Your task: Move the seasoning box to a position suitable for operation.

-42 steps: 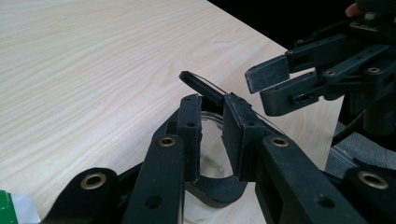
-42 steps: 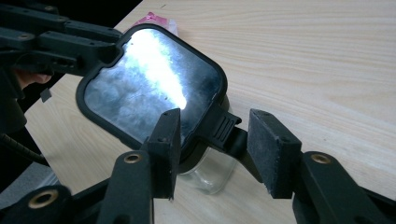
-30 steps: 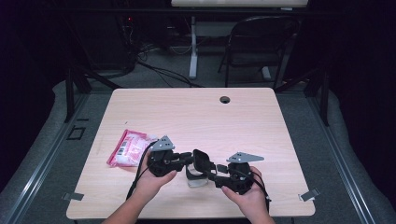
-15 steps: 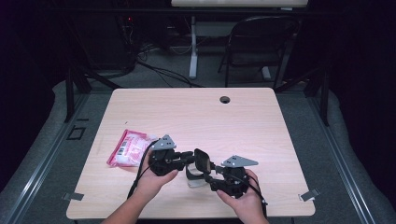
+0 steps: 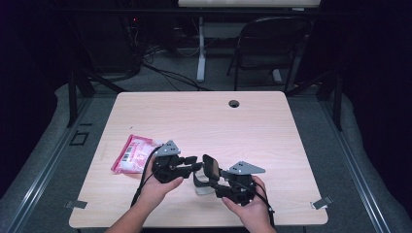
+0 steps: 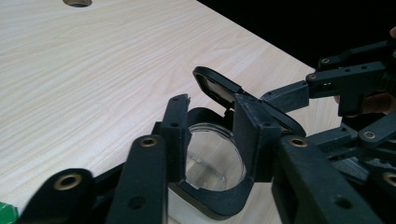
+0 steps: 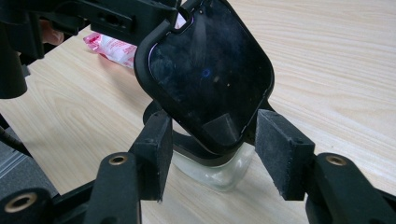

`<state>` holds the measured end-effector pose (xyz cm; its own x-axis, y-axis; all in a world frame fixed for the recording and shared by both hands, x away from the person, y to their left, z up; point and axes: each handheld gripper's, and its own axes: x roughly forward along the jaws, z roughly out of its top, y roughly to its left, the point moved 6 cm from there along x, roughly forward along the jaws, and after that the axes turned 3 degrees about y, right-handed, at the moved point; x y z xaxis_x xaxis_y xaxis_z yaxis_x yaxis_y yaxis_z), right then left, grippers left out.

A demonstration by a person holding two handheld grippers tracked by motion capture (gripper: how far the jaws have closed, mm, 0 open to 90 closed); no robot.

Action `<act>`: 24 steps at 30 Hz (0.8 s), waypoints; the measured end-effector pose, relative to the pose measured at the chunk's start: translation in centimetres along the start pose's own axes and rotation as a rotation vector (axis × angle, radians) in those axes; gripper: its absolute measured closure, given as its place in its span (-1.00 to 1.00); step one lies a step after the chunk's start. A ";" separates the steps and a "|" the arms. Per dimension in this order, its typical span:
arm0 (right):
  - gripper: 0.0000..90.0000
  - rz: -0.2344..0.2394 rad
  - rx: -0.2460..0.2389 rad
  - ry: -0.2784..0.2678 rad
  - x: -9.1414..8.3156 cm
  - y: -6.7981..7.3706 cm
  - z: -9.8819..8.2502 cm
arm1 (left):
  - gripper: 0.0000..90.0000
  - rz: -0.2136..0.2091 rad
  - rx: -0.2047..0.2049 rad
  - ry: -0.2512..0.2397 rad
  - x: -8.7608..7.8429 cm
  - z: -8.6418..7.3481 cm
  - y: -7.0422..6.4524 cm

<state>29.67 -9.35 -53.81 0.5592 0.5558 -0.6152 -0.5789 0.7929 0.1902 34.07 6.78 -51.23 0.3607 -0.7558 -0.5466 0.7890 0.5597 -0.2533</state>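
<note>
Where tongs meet, one container (image 5: 206, 180), one packet (image 5: 131, 154)

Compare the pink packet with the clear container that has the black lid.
The pink packet lies flat on its side; the clear container stands upright on its base. The packet is soft-looking, pink and white, with a barcode; the container is rigid and see-through, with a black collar and a black lid flipped up. Both rest on the wooden table, near its front edge.
</note>
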 end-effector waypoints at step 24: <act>0.04 0.006 0.014 -0.008 -0.1 -0.5 0.0 | 0.41 0.076 -0.005 0.126 3.5 -3.4 1.8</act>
<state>29.90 -9.81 -53.80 0.5606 0.5627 -0.6075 -0.5743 0.7927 0.2043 35.10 6.30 -56.29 0.3542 -0.6626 -0.6599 0.7592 0.6158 -0.2108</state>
